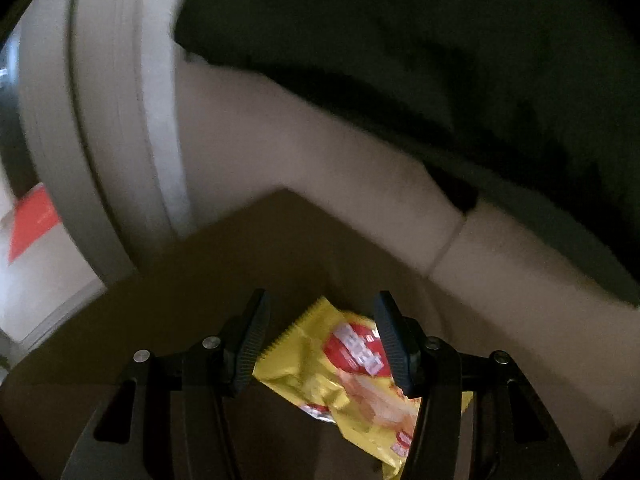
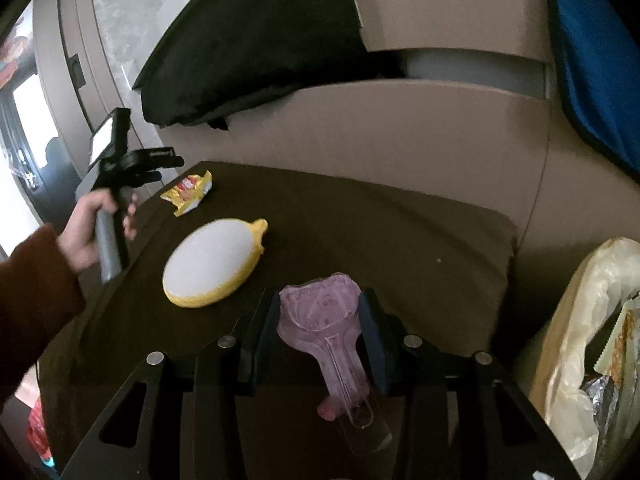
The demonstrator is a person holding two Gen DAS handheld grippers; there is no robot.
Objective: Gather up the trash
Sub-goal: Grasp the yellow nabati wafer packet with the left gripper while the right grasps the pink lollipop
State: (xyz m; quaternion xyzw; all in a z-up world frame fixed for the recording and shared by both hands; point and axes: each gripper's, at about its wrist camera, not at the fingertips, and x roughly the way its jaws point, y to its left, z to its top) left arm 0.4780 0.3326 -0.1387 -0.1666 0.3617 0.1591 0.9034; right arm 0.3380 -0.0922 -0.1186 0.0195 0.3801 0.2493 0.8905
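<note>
Left tool (image 1: 320,340) open around a yellow snack wrapper (image 1: 344,376) on the brown cushion (image 1: 224,264), right tool (image 2: 320,332) spread beside a pink plastic package (image 2: 320,320), bag-lined bin (image 2: 580,340) at right

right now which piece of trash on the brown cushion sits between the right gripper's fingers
The pink clear plastic wrapper, between the right gripper fingers. The yellow snack wrapper lies at the cushion's far left corner, and the yellow-rimmed white oval between.

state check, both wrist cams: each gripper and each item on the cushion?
left gripper: open, straddling the yellow wrapper, no grip
right gripper: open around the pink plastic piece
yellow wrapper: flat on cushion
pink plastic piece: lying between fingers
yellow-rimmed oval: flat, untouched
trash bag: open, holding wrappers
</note>
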